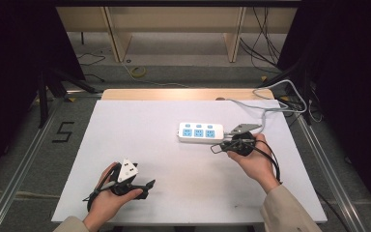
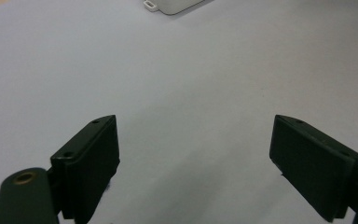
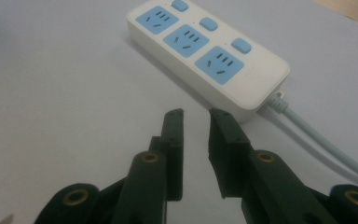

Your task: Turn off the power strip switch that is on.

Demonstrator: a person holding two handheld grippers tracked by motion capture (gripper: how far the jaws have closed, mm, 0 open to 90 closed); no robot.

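Right gripper [image 3: 196, 114] sits at about four o'clock on the table [image 1: 125, 140], held in the person's right hand [image 1: 256, 162], its jaws drawn close with only a narrow slot between them and nothing in that slot. Its own view shows what the high view cannot: the jaw tips stop just short of the near long side of a white power strip [image 3: 205, 56], close to the end where the pale cable [image 3: 317, 140] leaves it, without touching. That view also makes plain the three blue sockets and three blue switches on top of the strip. From above, the power strip [image 1: 200, 132] lies right of the table's centre, just at nine o'clock from the right gripper [image 1: 217, 147].

Left gripper [image 1: 149, 186] lies at about seven o'clock on the table, in the left hand [image 1: 108, 195], well apart from the strip. Its own view shows the jaws spread wide over bare white surface, with a corner of the power strip [image 2: 172, 4] at twelve o'clock, far off.
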